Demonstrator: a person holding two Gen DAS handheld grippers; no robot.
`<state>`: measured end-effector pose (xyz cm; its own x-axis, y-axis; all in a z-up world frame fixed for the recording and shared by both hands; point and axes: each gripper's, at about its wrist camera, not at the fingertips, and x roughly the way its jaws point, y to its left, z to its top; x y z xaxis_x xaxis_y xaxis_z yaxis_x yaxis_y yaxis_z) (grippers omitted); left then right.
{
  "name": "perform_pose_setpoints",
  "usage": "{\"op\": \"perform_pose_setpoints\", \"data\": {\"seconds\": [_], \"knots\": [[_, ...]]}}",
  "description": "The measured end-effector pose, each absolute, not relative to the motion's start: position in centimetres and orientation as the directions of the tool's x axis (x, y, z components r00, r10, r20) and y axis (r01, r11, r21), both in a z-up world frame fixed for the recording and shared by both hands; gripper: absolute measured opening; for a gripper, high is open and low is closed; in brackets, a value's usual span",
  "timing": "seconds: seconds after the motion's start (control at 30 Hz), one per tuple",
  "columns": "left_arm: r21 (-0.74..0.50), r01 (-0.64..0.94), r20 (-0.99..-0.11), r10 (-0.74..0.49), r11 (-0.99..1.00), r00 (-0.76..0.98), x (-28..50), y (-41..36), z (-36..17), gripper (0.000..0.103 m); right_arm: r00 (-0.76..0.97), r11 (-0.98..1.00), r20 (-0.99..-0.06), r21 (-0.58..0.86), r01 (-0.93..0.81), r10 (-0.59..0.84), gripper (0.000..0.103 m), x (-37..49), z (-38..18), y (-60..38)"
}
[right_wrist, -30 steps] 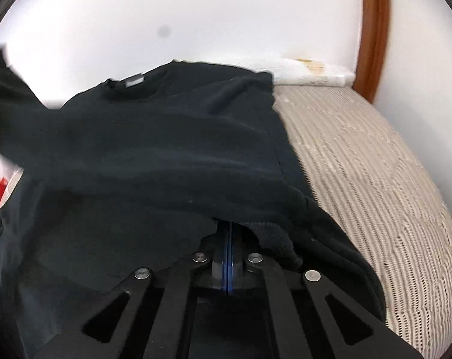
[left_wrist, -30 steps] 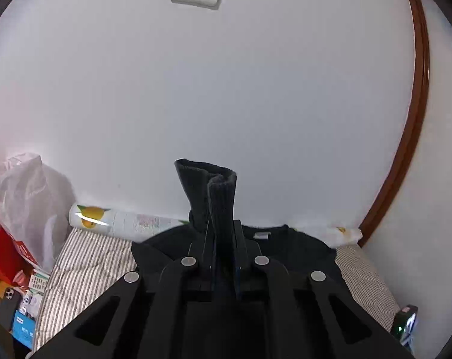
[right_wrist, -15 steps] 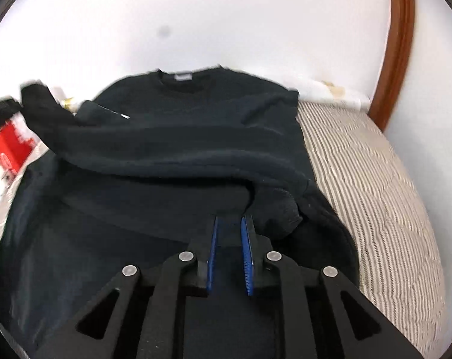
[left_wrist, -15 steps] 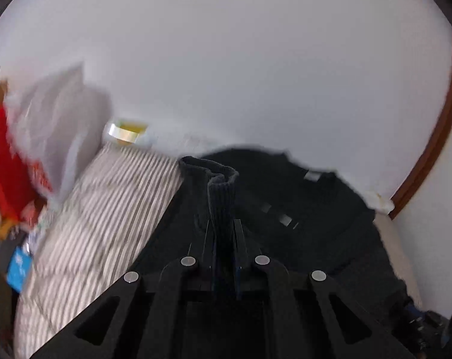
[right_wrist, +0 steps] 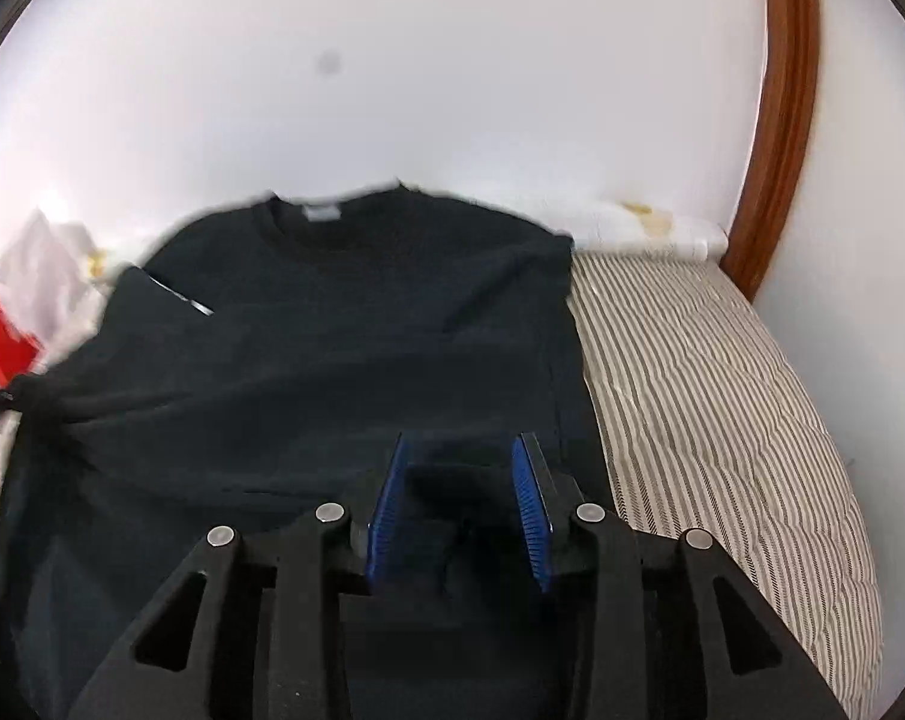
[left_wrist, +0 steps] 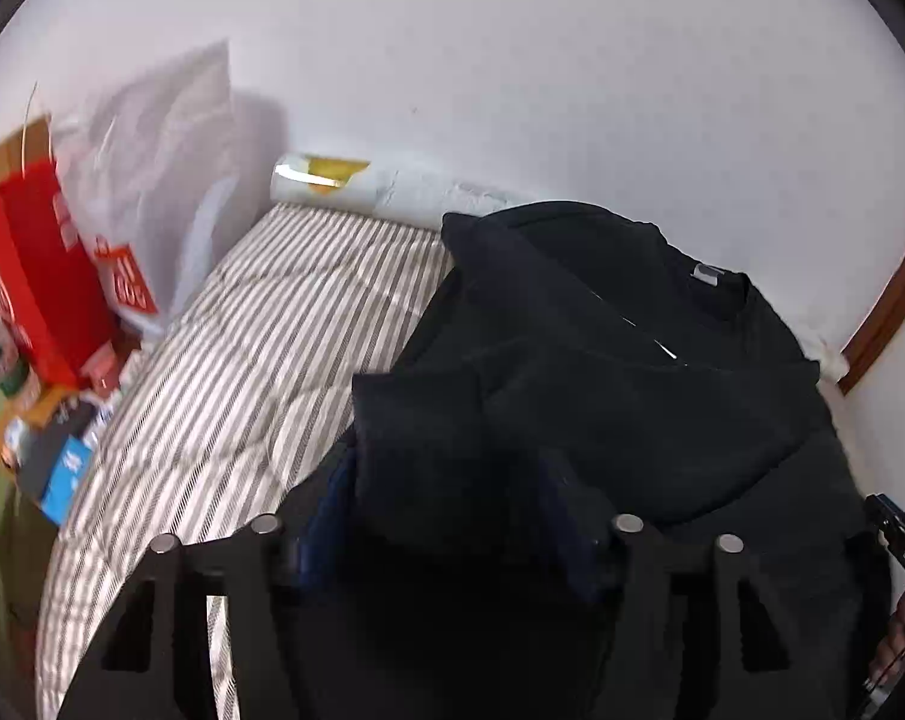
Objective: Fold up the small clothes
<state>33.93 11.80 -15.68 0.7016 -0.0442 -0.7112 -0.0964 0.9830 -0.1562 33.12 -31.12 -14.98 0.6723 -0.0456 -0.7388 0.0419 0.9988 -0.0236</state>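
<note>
Left jaws' pads behind sweater [left_wrist: 632, 396] cuff

A white wall [right_wrist: 452, 60] backs a striped mattress [right_wrist: 722, 390]; brown wooden trim [right_wrist: 782, 120] curves at right.

light: bright, even | edges: fisheye bending, dark vignette | blur: left-side motion smear, both views

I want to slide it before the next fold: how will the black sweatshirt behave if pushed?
The black sweatshirt looks floppy: it lies in soft creases, so pushing would probably bunch it. The striped bedcover looks textured, so it may drag. The sleeve drapes limply between the left gripper's open fingers.
</note>
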Motion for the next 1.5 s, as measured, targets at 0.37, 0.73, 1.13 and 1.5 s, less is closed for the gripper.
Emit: {"op": "perform_pose_setpoints", "data": {"seconds": [0.37, 0.73, 1.13, 1.5], "knots": [[-0.097, -0.083, -0.756, -0.018, 0.992, 0.655, 34.7, 11.0, -16.9, 0.060, 0.619, 0.987, -0.770, -0.156, 0.046, -0.151, 0.036, 32.7, -18.2, -31.1], [-0.086, -0.060, -0.701, -0.018, 0.994, 0.713, 29.0, 11.1, -12.8, 0.060, 0.686, 0.994, -0.720, -0.044, 0.103, -0.103, 0.044, 26.3, -13.6, -33.5], [-0.066, -0.018, -0.654, -0.030, 0.998, 0.756, 19.9, 10.0, -8.8, 0.060, 0.722, 0.988, -0.682, -0.004, 0.153, -0.114, 0.044, 17.8, -9.6, -35.2], [-0.099, -0.015, -0.666, -0.055, 0.995, 0.744, 14.2, 10.8, -10.2, 0.060, 0.689, 0.995, -0.721, -0.007, 0.100, -0.074, 0.044, 11.5, -11.5, -35.5]]}}
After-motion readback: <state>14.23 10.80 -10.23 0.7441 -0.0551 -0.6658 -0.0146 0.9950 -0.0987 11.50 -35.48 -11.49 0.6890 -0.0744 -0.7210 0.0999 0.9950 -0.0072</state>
